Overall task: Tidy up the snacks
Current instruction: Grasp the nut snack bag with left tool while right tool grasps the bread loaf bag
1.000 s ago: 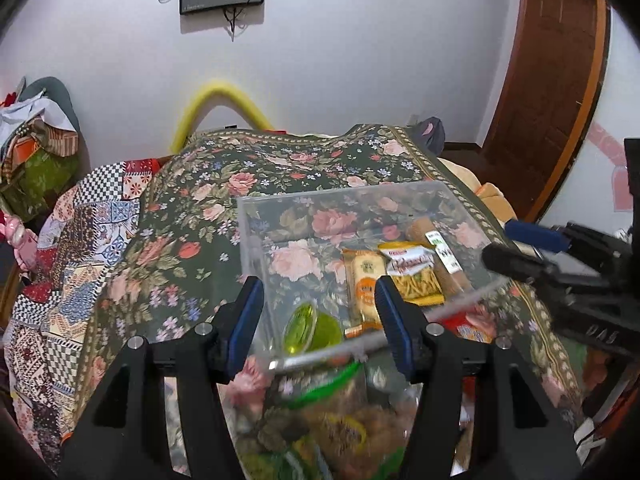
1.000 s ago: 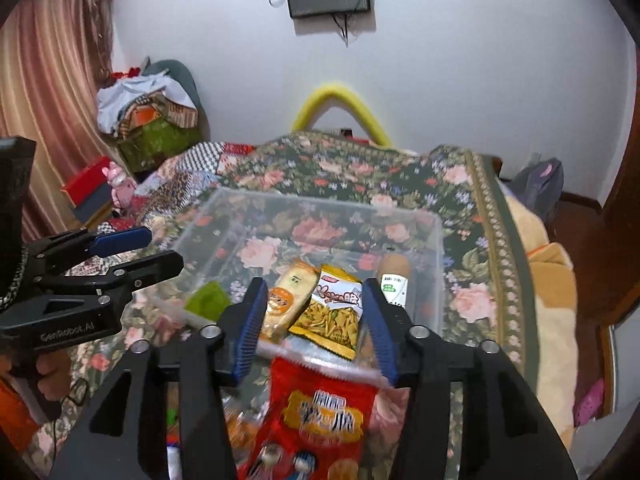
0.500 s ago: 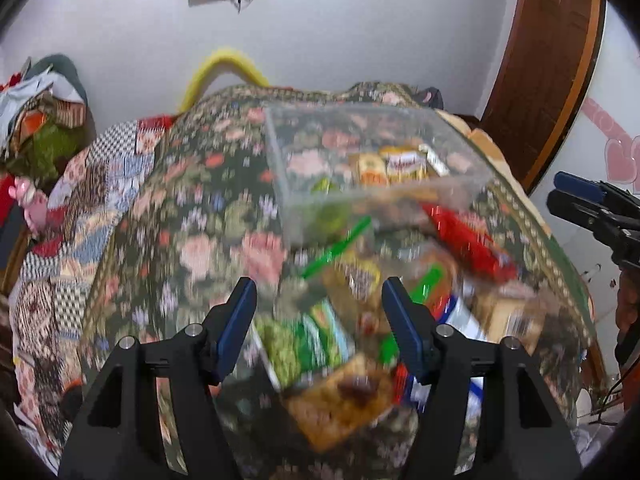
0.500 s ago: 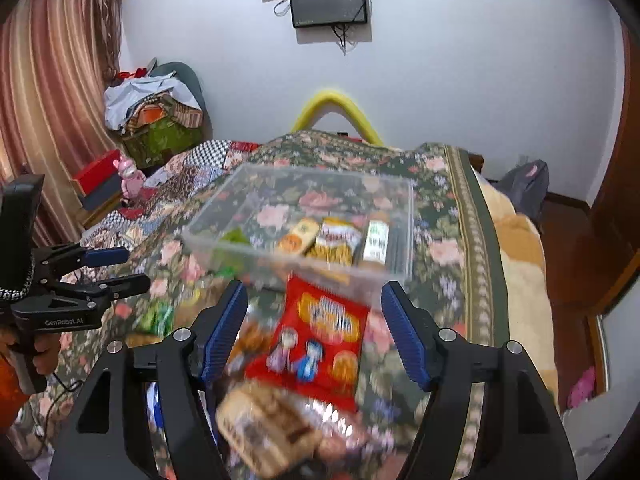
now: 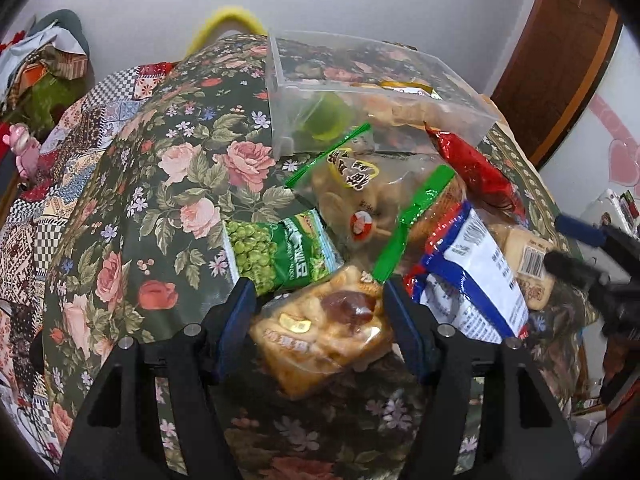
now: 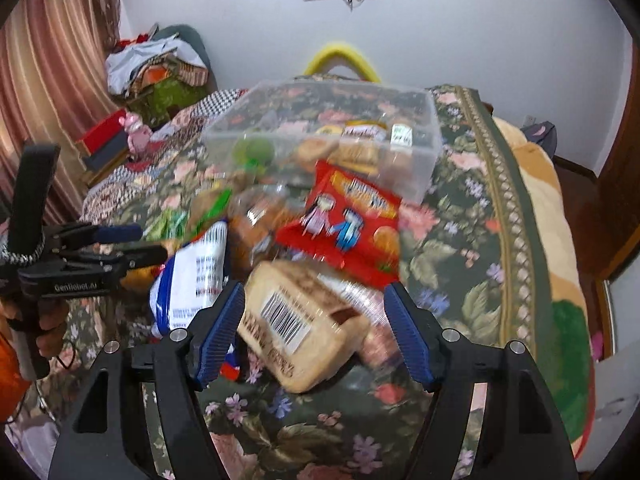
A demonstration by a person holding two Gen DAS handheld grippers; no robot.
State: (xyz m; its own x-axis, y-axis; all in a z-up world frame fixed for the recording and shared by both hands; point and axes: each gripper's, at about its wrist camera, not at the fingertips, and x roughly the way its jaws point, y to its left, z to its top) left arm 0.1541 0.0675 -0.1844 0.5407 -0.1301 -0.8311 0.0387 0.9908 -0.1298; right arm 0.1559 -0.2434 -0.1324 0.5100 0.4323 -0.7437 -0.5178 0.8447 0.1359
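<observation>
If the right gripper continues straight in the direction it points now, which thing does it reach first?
Most likely the tan packet with a barcode label. It lies between the open jaws of the right gripper, which have just been opening, and nothing appears in front of it. The picture is blurred, so how far it lies is unclear.

Each camera sits on a hand-held gripper and looks out along its two fingers, tipped down at the bed (image 5: 168,184); the left camera is close over the snack pile (image 5: 384,240), with the clear box (image 5: 360,92) farther off toward the white wall; the right camera looks the same way from the other side, just as close; both see the pile, the box and the yellow arch (image 6: 340,56); each view also catches the other gripper at its edge.
</observation>
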